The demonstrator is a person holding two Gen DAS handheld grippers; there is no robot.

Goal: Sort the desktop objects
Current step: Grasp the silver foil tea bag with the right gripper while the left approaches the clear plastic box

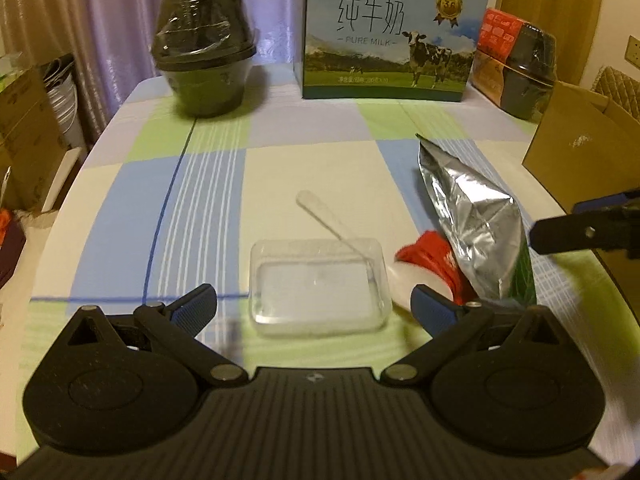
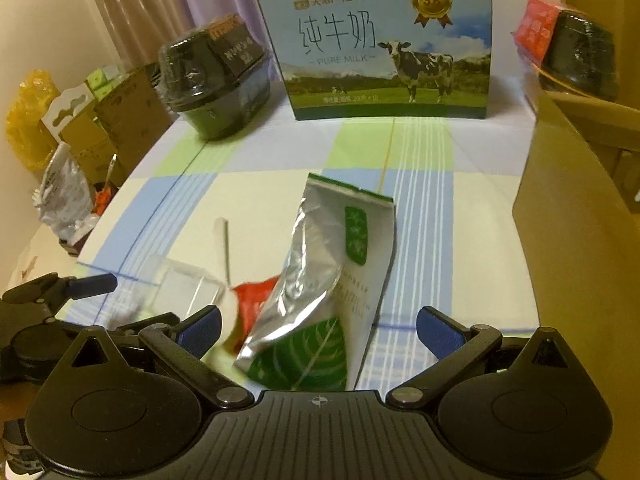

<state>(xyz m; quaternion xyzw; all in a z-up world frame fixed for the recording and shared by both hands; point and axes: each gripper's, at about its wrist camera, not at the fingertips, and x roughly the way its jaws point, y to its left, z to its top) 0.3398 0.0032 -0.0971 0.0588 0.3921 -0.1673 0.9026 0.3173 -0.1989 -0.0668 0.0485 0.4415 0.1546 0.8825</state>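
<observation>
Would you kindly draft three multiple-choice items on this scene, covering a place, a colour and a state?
1. What lies right of the clear tray?
A. foil bag
B. milk box
C. black bowl

2. What colour are the tool pads?
A. red
B. blue
C. white

3. How is the left tool?
A. shut on the spoon
B. shut, holding nothing
C. open

Answers:
1 A: the foil bag lies to the tray's right.
2 B: the pads on both tools are blue.
3 C: its fingers stand wide apart beside the tray, and the spoon rests free on the rim.
</observation>
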